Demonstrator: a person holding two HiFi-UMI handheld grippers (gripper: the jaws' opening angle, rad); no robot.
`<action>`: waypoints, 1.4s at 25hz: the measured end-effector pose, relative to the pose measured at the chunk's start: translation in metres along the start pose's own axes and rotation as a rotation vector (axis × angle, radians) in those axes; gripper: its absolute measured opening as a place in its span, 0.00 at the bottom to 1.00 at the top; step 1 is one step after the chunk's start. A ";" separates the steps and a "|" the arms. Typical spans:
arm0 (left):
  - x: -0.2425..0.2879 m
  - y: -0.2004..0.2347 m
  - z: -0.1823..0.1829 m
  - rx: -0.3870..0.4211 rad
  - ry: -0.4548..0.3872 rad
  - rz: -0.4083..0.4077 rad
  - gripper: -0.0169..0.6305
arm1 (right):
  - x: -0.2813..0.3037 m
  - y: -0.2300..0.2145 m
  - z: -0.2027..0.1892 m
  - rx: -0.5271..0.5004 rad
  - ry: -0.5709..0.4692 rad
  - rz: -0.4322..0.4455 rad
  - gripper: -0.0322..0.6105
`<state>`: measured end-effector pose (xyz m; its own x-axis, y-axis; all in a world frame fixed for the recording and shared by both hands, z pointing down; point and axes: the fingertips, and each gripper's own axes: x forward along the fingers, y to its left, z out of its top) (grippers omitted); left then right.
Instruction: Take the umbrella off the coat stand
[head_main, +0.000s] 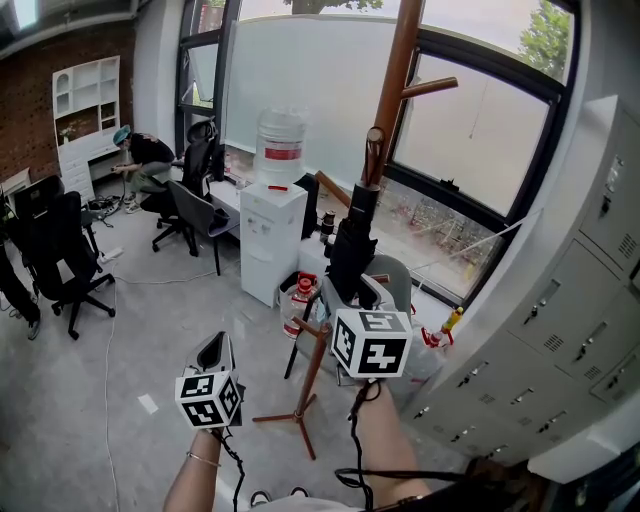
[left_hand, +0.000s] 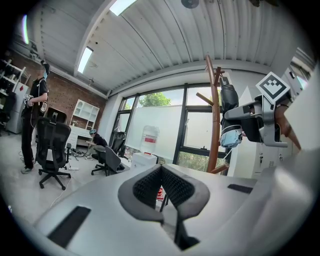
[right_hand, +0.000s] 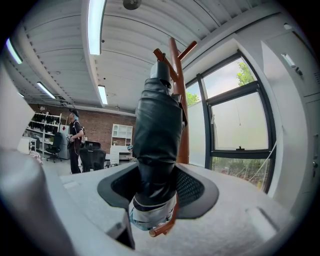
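Room's lit brightly by daylight from the big windows (head_main: 480, 130), slightly blown out. Glare is thrown by ceiling strip lights (right_hand: 95, 30). Gripper views are fisheye-warped, corners blacked out, foreground softened.

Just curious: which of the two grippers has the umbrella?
The right gripper: its jaws clamp the folded black umbrella, whereas the left gripper is shut and empty.
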<state>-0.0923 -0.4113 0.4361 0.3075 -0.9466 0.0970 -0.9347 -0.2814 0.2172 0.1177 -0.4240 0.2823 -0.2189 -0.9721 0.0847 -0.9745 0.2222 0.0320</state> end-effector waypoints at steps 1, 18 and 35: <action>-0.001 0.000 0.000 0.000 -0.001 0.000 0.03 | -0.001 0.001 0.001 0.000 -0.003 0.002 0.37; -0.009 -0.011 -0.001 0.014 0.003 -0.003 0.03 | -0.019 0.011 0.011 -0.013 -0.029 0.053 0.37; 0.010 -0.085 -0.003 0.036 0.015 -0.208 0.03 | -0.073 -0.027 0.000 0.028 -0.064 -0.042 0.37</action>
<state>-0.0094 -0.3969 0.4219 0.4971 -0.8650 0.0678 -0.8563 -0.4765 0.1993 0.1597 -0.3593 0.2757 -0.1799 -0.9835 0.0200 -0.9836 0.1800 0.0059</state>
